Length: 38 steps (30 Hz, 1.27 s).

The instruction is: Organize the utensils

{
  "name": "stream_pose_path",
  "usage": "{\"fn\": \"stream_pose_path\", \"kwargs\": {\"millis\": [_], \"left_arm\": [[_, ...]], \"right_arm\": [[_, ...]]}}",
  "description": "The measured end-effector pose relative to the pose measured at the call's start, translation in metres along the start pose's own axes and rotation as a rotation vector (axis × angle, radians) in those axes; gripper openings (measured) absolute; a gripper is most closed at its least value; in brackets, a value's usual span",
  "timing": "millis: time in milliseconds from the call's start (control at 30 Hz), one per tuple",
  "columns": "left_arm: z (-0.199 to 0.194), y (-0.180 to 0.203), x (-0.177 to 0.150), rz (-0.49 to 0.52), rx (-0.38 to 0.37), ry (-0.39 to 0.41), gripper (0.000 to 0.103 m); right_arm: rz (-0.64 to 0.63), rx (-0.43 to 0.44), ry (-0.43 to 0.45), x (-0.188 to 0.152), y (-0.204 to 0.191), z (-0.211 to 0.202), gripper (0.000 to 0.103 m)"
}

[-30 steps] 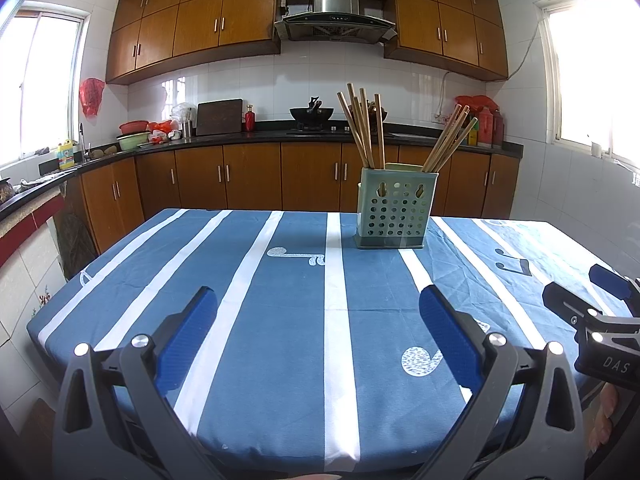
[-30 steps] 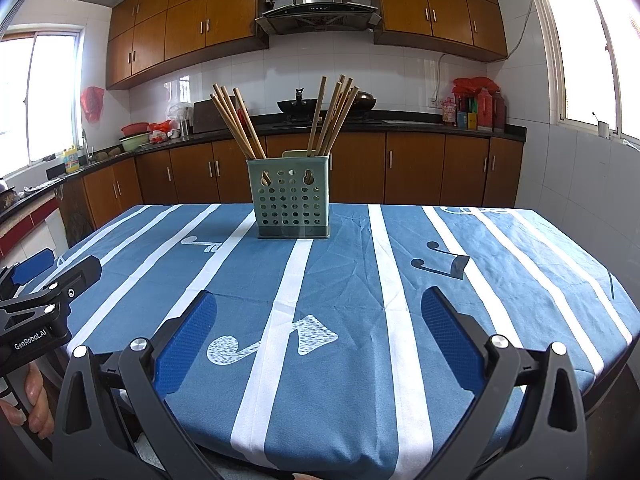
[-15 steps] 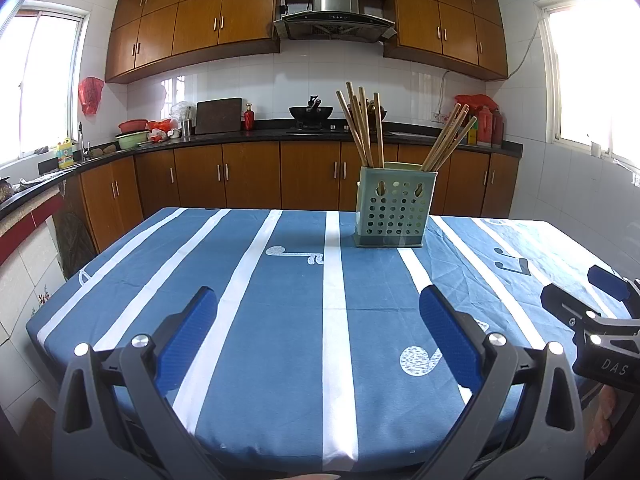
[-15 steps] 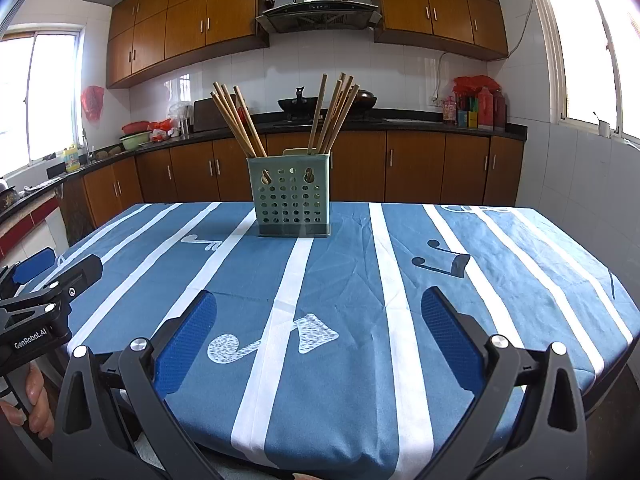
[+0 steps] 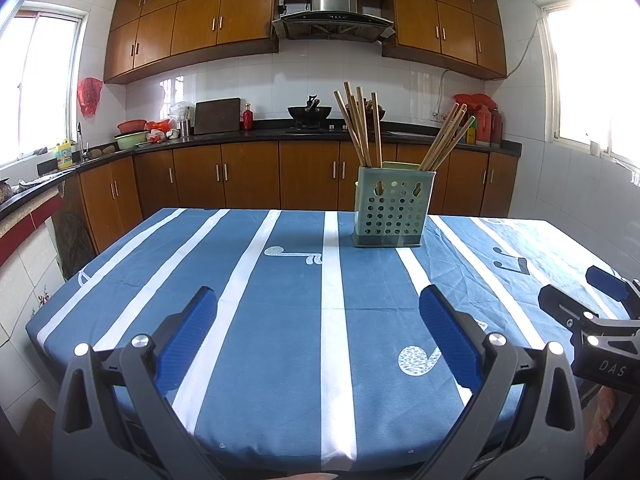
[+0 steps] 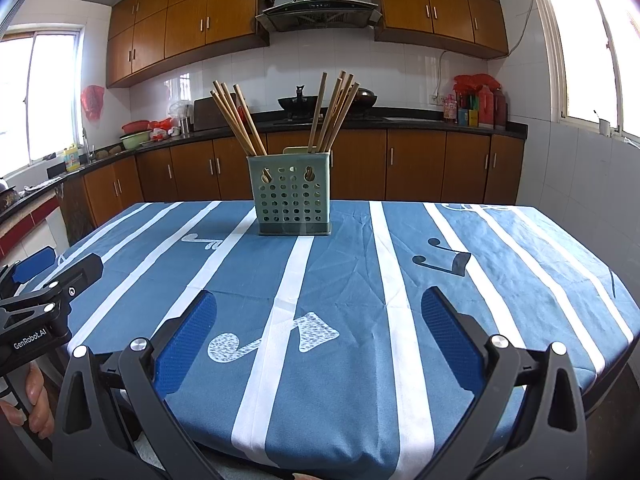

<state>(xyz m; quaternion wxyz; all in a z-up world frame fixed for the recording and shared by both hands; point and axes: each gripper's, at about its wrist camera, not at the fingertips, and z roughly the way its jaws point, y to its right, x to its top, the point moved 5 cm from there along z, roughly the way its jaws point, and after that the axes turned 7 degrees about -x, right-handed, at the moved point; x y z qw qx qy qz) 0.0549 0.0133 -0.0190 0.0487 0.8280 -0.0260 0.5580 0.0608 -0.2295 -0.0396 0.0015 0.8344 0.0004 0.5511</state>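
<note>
Left wrist view: the left tongs (image 5: pixel 318 312) are held wide apart, empty, above the counter (image 5: pixel 280 320). The green holder (image 5: pixel 390 210) with two chopstick bundles (image 5: pixel 362 128) is seen at 1 o'clock.

Right wrist view: the right tongs (image 6: pixel 319 312) are likewise spread and empty; the holder (image 6: pixel 291 198) is seen at 12 o'clock, well apart.

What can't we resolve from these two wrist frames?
- Inside of the utensil holder: its perforated front wall hides the chopsticks' lower ends in both views; any divider unclear.
- Exact chopstick count: the sticks overlap.
- Right gripper in the left view: cut off by the frame edge.
- Counter items: too small.
</note>
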Motion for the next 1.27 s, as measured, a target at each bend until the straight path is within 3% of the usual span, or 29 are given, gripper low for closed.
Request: {"fn": "stream_pose_path", "kwargs": {"millis": [1267], "left_arm": [[0.0015,0.0032,-0.0030,-0.008,-0.004,-0.010,0.099]], "right_arm": [[0.005,-0.001,-0.004,-0.0024,-0.0009,0.0013,0.101]]}}
